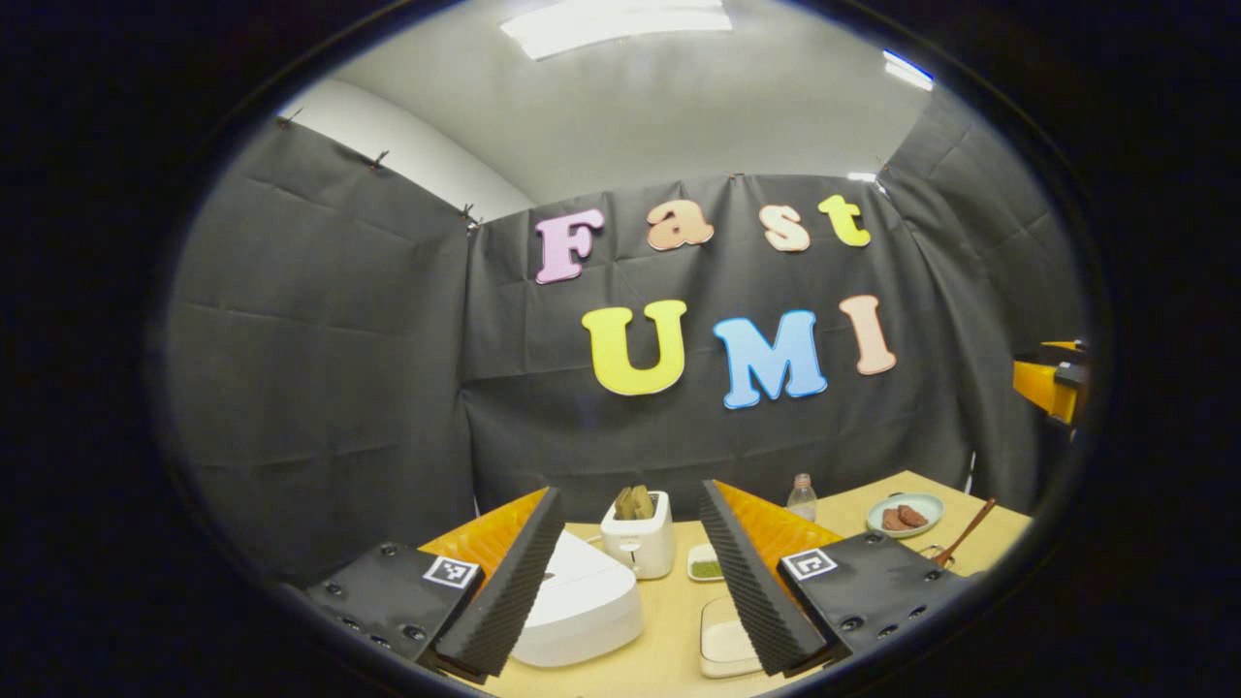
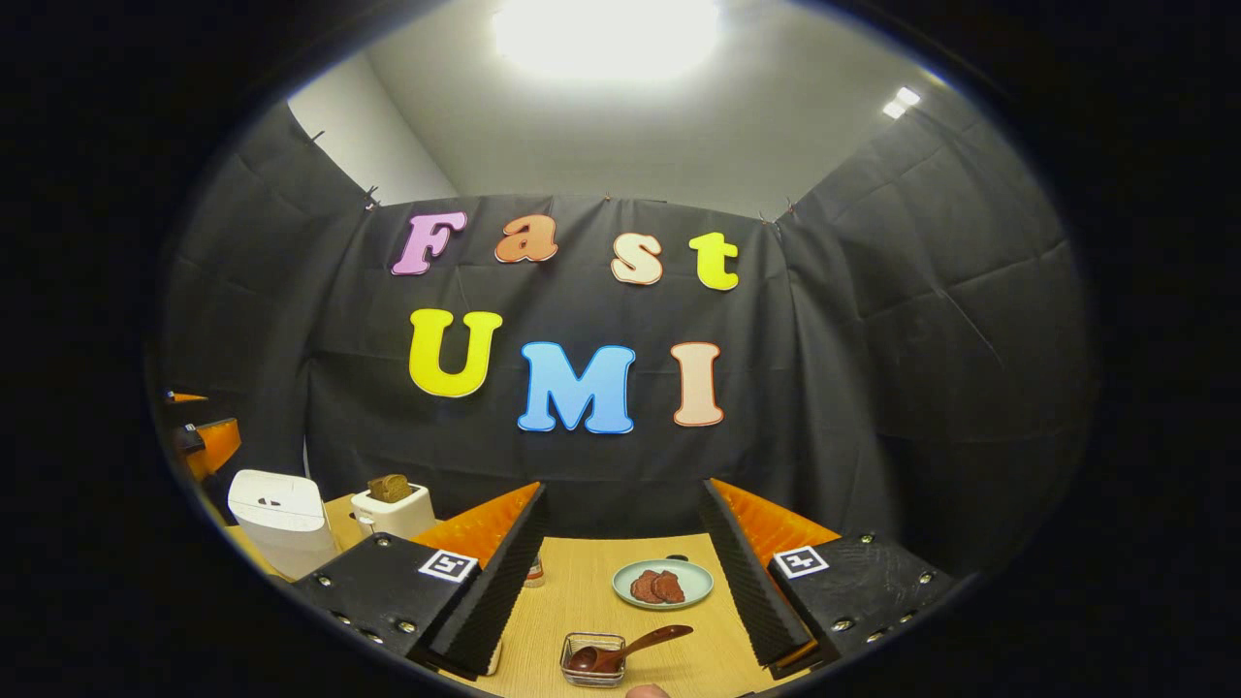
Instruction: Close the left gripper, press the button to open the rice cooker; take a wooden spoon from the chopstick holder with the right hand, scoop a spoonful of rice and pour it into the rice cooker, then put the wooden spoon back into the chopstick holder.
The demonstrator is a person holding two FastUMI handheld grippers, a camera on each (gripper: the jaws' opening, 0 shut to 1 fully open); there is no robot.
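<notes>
Both tools stand with their fingers spread wide and nothing between them. From the left gripper view, the left tool [image 1: 630,582] hangs above the wooden bench [image 1: 669,620], and the white rice cooker [image 1: 577,606], its lid down, sits on the bench just under and between the fingers, nearer the left one. Behind the rice cooker stands a white toaster [image 1: 638,543] with slices of bread in its slots. Right of the toaster lie a small dish of green stuff [image 1: 706,565] and, nearer the camera, a white tray of rice [image 1: 727,640], partly hidden by the right finger. A small clear bottle [image 1: 801,496] stands farther back.

From the right gripper view, the right tool [image 2: 625,582] hovers over the same bench. A small glass holder [image 2: 591,659] with the wooden spoon [image 2: 630,648] lying across it, handle pointing right, sits near the lower edge between the fingers. Beyond the holder lies a pale green plate [image 2: 663,583] with two brown pieces on it. The rice cooker shows far to the left of the holder.

Each finger mount carries a square black-and-white marker; no readable brand shows on the appliances.
</notes>
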